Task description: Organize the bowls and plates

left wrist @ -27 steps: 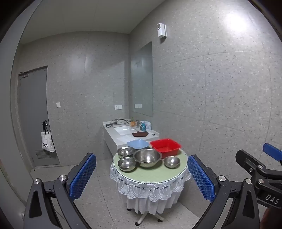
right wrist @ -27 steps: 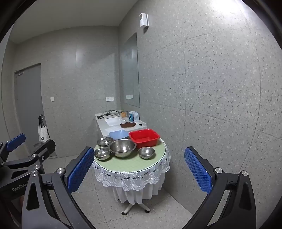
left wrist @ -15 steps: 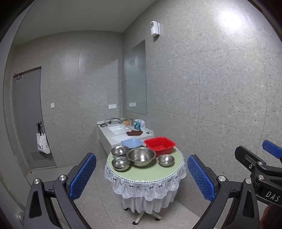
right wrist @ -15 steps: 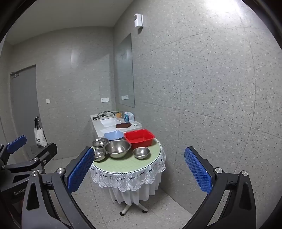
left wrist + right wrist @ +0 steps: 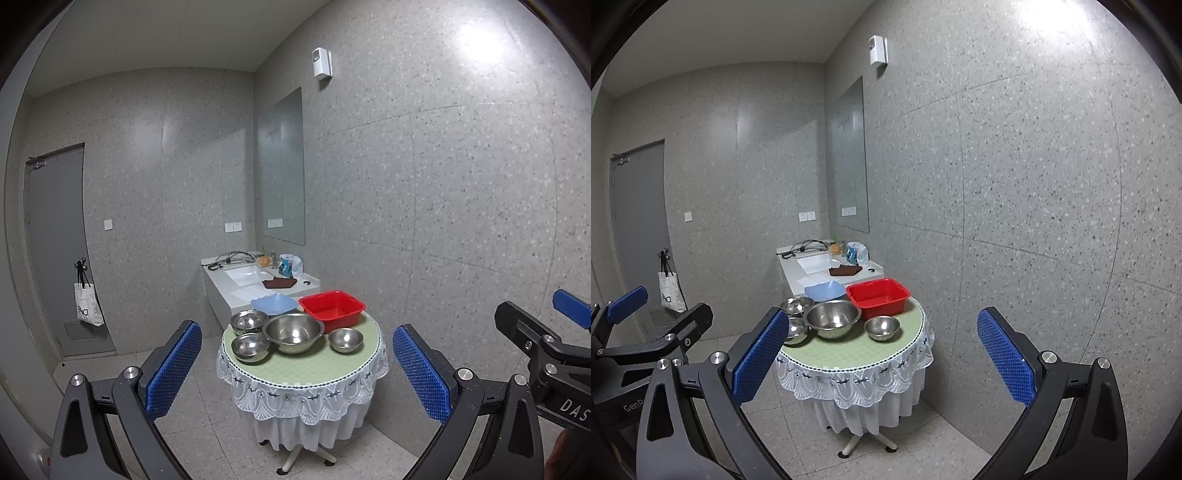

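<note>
The left gripper [image 5: 297, 363] is spread wide with nothing between its blue-padded fingers [image 5: 173, 369], held out in the air and pointed at the table. The right gripper [image 5: 882, 360] is likewise spread wide and empty, level with its partner, whose black frame shows at the edge of each view.

Both are well apart from the round table with a green top and white lace skirt [image 5: 303, 369], which stands against the speckled grey wall. On it sit the task's things: a large stainless steel bowl [image 5: 293, 332] in the middle, a small steel bowl [image 5: 345, 339] to its right, two more small steel bowls [image 5: 250, 346] [image 5: 249, 320] to its left, one behind the other, a red rectangular plastic basin [image 5: 331, 308] behind, and a pale blue plastic dish [image 5: 275, 303] beside the basin. All stand upright and separate, none nested. Behind the table is a white washbasin counter [image 5: 255, 280] under a wall mirror [image 5: 281, 166].

The step in hand looks like the approach: nothing has been sorted. The next move probably calls for closing the gap to the table, then lowering one gripper over a small bowl's rim so one finger goes inside and one outside. The steel is thin and slick, so the pinch should sit squarely on the rim before lifting it toward the large bowl.
</note>
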Demonstrator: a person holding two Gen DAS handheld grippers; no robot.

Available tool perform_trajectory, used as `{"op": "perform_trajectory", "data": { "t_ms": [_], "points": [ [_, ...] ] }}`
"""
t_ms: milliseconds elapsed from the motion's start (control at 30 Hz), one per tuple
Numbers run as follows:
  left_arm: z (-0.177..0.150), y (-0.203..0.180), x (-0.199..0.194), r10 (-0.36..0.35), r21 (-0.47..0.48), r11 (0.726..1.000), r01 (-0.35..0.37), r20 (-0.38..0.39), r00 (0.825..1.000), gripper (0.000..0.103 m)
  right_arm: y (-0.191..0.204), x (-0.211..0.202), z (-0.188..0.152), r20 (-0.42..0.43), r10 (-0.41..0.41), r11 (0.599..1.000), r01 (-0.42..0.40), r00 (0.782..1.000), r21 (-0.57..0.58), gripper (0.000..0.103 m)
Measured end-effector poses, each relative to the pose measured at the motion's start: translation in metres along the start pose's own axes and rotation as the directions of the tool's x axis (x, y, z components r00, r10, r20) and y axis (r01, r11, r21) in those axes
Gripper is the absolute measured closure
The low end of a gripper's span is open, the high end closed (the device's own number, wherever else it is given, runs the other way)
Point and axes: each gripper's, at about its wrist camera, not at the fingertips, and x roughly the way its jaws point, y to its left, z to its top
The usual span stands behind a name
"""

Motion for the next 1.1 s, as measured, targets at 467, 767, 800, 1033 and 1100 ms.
{"op": "perform_trajectory", "data": {
  "t_ms": [467,767,800,1033,1100],
  "points": [
    [0.0019,-0.0025,-0.0070,0.008,0.005,1.000,-0.008,0.010,1.000,0.001,0.0032,-0.0031,0.0012,0.020,0.008,1.000,-0.008,1.000,0.000,0.000],
    [0.0029,-0.0058,-0.0065,0.014,0.003,1.000,-0.014,0.011,1.000,0.001,0.0043,-0.0017,0.0013,0.022,0.013,1.000,-0.013,1.000,0.000,0.000],
    [0.0028,-0.0067,-0.0060,0.016,0.004,1.000,-0.016,0.012,1.000,0.001,0.0039,-0.0015,0.0015,0.022,0.013,1.000,-0.013,1.000,0.001,0.000],
    [0.0019,-0.0088,-0.0043,0.021,0.003,1.000,-0.021,0.013,1.000,0.001,0.0023,0.0002,0.0023,0.024,0.018,1.000,-0.018,1.000,0.002,0.000],
    [0.0015,-0.0096,-0.0036,0.023,0.003,1.000,-0.023,0.013,1.000,0.001,0.0011,0.0016,0.0024,0.021,0.021,1.000,-0.021,1.000,0.003,0.000]
  ]
}}
